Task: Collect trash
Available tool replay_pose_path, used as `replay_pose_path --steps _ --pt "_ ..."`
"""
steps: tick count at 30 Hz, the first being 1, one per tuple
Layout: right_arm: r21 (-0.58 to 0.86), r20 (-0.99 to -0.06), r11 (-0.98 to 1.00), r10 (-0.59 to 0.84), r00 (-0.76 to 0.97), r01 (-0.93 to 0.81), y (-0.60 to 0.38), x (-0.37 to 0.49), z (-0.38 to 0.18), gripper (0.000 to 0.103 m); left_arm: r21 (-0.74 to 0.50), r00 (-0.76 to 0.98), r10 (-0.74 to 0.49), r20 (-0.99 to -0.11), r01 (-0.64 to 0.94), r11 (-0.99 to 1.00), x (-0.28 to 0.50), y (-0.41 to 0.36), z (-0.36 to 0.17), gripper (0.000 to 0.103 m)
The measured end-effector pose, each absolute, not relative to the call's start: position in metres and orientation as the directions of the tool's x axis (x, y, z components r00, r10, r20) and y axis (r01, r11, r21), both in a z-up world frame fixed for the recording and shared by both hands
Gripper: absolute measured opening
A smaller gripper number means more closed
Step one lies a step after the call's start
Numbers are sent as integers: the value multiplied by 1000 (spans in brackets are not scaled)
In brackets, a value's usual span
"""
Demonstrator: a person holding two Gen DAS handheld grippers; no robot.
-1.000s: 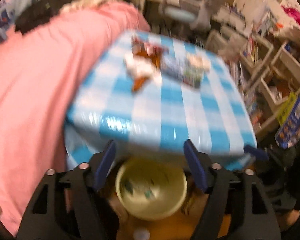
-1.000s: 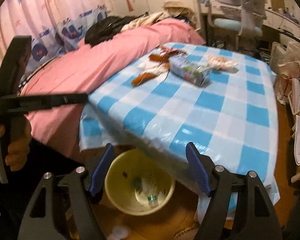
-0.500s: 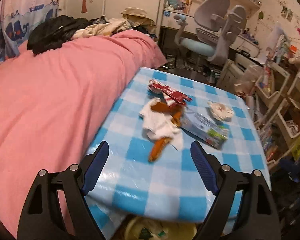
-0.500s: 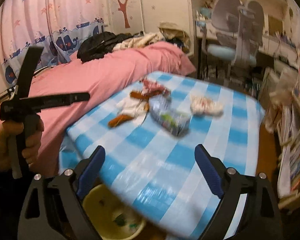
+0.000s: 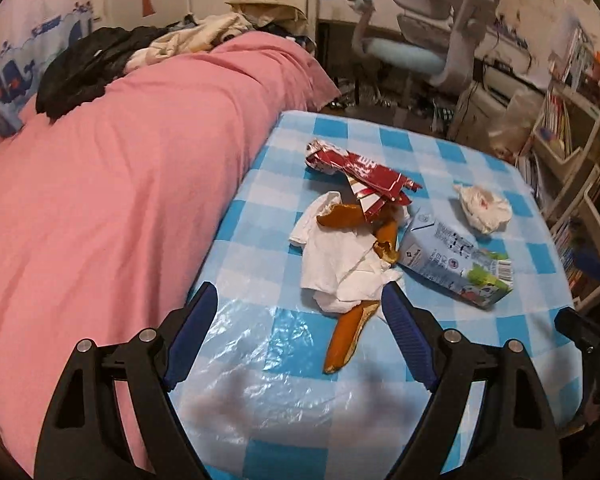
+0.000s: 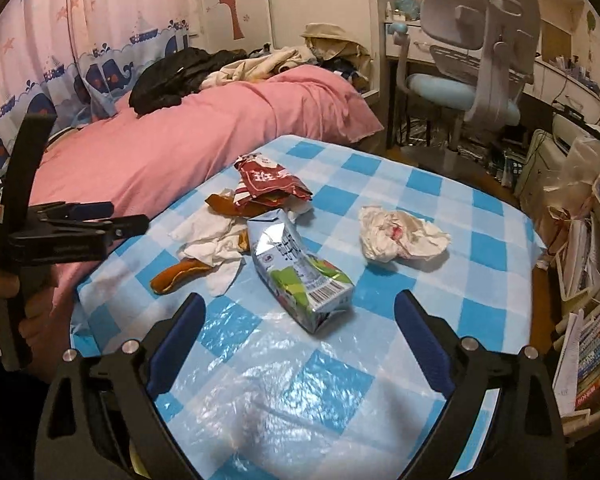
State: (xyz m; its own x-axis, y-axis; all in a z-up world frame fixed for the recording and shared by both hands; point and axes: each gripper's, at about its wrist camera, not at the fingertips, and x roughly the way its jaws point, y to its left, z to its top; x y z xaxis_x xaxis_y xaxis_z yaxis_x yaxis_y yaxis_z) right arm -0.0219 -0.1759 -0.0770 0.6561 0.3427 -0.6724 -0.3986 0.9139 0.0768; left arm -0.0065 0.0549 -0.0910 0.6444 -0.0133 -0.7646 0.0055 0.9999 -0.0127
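The tablecloth is a blue-and-white check under a clear glossy film; on it lie a red-and-white wrapper, white tissues, orange-brown peels, a pale blue carton with a green patch and a barcode, and a crumpled white paper stained red. The bedspread at left is plain pink, with black clothing at its far end. The far chair is grey-white with a light blue seat; the curtain is pink with blue whales and boats.

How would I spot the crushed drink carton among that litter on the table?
Start at the blue-and-white checked table beside the pink bed. Trash is scattered across its middle; the carton lies on its side at the near end of the pile, right of the white tissues. It alone is a printed box: pale blue, green artwork, barcode on its end.
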Motion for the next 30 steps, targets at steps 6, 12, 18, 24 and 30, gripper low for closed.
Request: replay_pose_path --steps 6,12,18,24,30 --pt "77 -691 905 352 632 -419 -167 -6 -87 91 -5 631 -8 -776 6 1000 11 53 -99 81" --pt "89 -703 906 352 618 -415 -168 11 -93 91 -30 616 -14 -788 -15 999 32 57 -104 81" --pt "94 -724 905 348 595 -415 -165 20 -106 91 4 596 18 -803 -24 1000 50 56 -117 81" --pt "97 -726 904 350 592 -416 -164 27 -110 91 80 617 48 -786 25 997 55 46 -112 81" --pt "119 -734 904 359 576 -411 -164 35 -116 88 14 634 -18 -773 46 999 63 55 -105 81"
